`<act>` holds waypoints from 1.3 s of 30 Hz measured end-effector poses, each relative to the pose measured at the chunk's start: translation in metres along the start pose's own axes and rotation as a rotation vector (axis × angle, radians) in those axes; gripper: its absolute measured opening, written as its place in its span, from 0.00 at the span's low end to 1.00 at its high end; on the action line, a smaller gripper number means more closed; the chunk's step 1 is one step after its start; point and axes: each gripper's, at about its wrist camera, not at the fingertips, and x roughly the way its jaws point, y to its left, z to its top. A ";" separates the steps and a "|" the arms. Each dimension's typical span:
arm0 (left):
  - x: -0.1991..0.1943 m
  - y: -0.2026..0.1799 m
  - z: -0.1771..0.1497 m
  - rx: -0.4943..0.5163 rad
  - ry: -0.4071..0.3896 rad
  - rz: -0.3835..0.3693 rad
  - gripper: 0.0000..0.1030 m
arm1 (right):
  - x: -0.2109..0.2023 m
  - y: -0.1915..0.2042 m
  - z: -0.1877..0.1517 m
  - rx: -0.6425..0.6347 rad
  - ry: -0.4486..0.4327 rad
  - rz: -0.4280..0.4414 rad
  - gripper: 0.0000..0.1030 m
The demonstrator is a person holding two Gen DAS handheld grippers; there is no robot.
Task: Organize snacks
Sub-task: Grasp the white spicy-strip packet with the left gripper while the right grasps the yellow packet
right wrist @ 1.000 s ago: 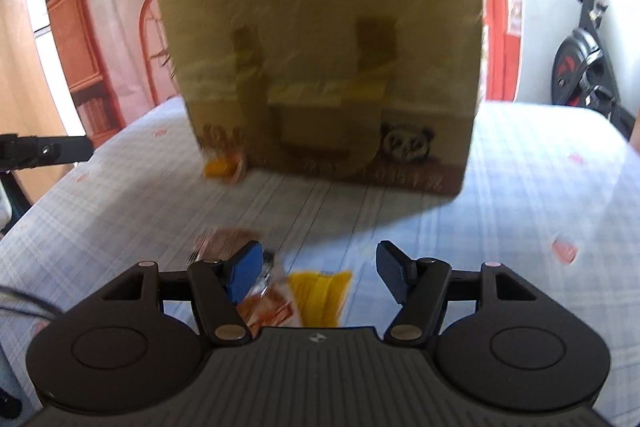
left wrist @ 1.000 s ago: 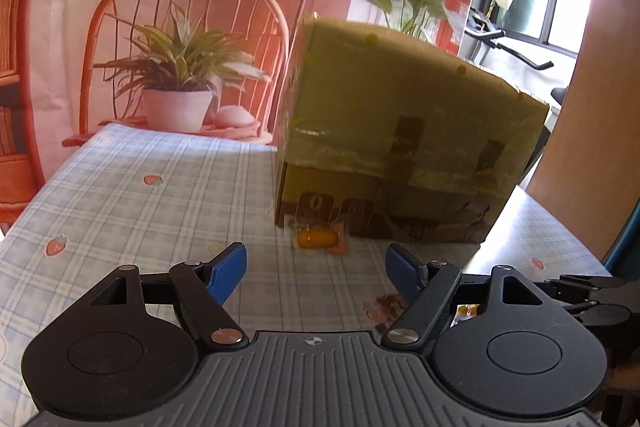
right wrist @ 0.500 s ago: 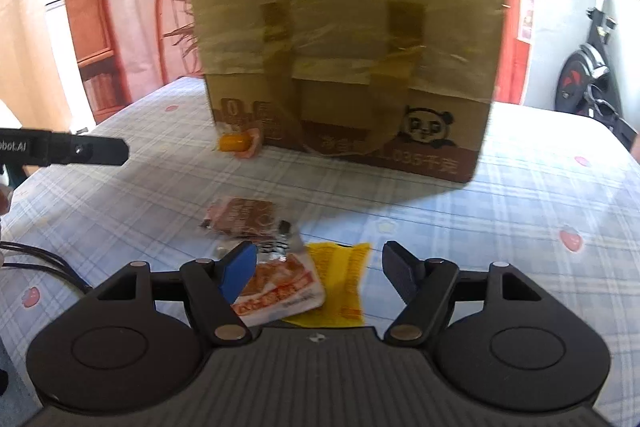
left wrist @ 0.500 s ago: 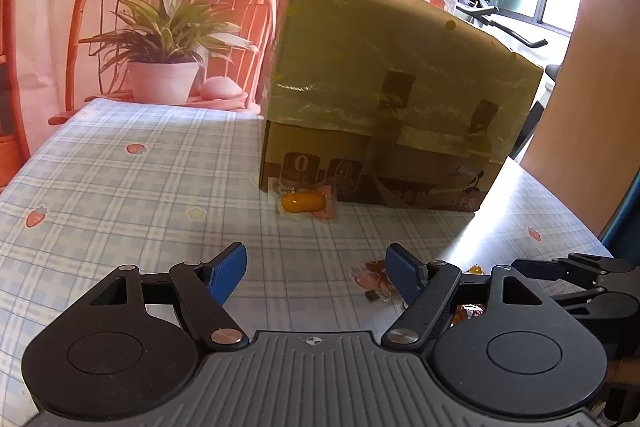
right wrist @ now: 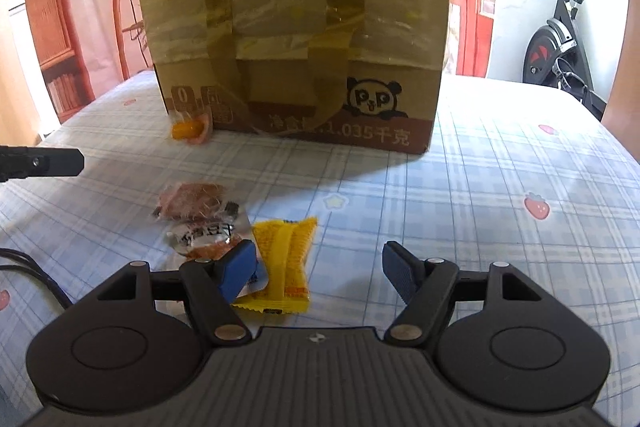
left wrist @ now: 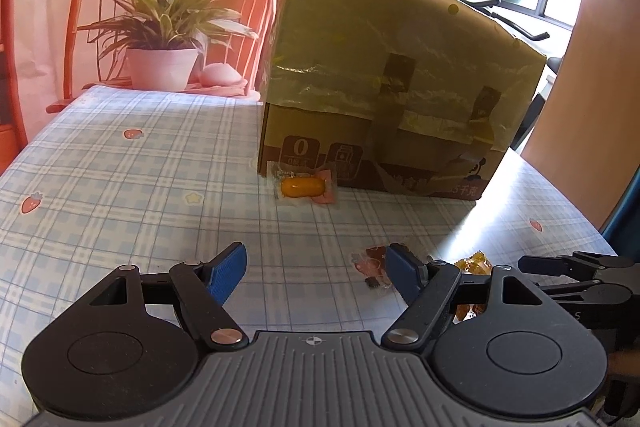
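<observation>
Both grippers are held wide apart, nothing gripped: left gripper point(left wrist: 316, 269) over bare tablecloth point(left wrist: 120, 187), right gripper point(right wrist: 318, 267), jaws just opening, over yellow packet point(right wrist: 286, 255). Orange snack point(left wrist: 302, 187) is seen touching the cardboard box point(left wrist: 392, 87).

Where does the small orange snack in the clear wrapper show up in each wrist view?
Left wrist: the orange snack lies centre frame, at the cardboard box's front-left bottom corner.
Right wrist: the same snack sits left of centre, at the box's lower-left corner.
Shared landmark: the box's "0" label, just above the snack.
</observation>
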 end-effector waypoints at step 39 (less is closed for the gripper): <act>0.014 -0.020 -0.007 0.017 0.094 -0.032 0.76 | 0.015 -0.009 0.006 -0.062 -0.010 0.022 0.37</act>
